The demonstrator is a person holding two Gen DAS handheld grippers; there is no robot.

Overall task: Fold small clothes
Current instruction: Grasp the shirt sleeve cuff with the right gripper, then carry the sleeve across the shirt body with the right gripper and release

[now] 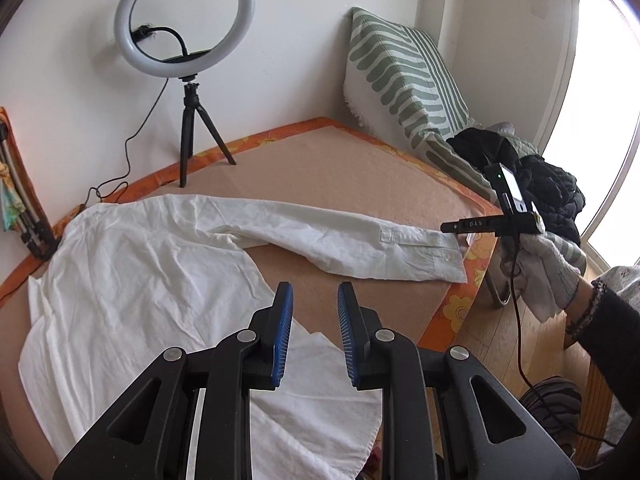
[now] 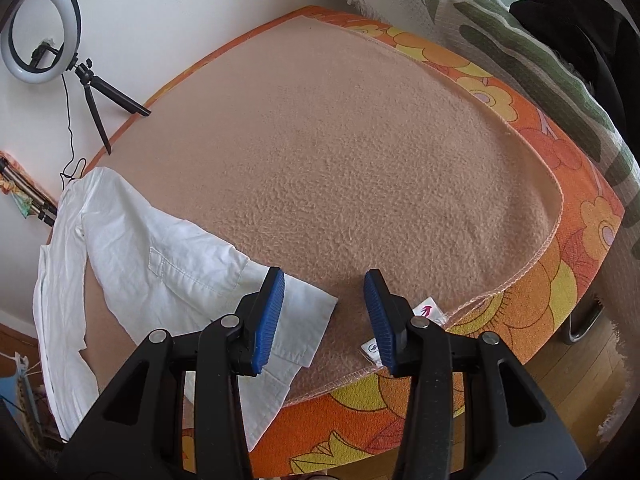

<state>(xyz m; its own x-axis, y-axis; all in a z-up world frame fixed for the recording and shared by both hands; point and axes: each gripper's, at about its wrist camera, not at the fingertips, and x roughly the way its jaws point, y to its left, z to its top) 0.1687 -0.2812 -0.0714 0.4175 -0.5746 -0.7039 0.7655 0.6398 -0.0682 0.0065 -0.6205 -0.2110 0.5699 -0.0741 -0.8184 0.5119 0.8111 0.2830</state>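
A white long-sleeved shirt (image 1: 132, 264) lies spread on the tan fleece blanket (image 1: 344, 164). One sleeve stretches right, its cuff (image 1: 436, 256) at the blanket's right edge. My left gripper (image 1: 314, 294) is open and empty, hovering above the shirt's lower body. In the right wrist view the sleeve (image 2: 168, 256) ends in the cuff (image 2: 304, 320) just under the left finger. My right gripper (image 2: 324, 280) is open and empty above the cuff's edge and the blanket (image 2: 360, 152). It also shows in the left wrist view (image 1: 460, 226), held by a gloved hand.
A ring light on a tripod (image 1: 186, 40) stands at the back left against the wall. A green striped cushion (image 1: 404, 76) and dark clothes (image 1: 532, 176) lie at the back right. An orange floral mattress edge (image 2: 560, 264) borders the blanket. Wooden floor (image 1: 500, 328) lies right.
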